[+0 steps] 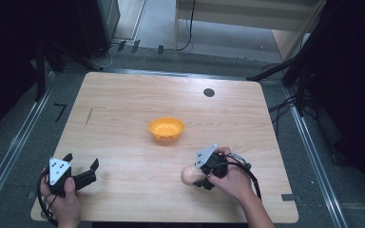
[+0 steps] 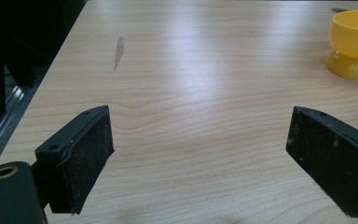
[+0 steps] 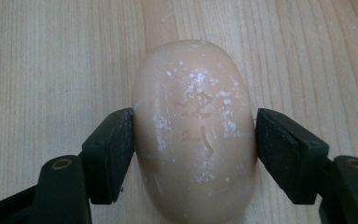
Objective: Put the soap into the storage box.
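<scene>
Orange bowl (image 1: 166, 128) sits mid wooden surface (image 1: 123, 104), small black dot (image 1: 209, 92) toward the far edge. Left gripper (image 1: 81, 167) near the front-left corner, fingers spread, on nothing. Right gripper (image 1: 196, 176) front right, closed against a pale oval soap (image 1: 188, 175) lying on the surface.

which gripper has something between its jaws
The right gripper: its jaws press both sides of the beige soap bar. The left gripper stands open over bare table.
</scene>
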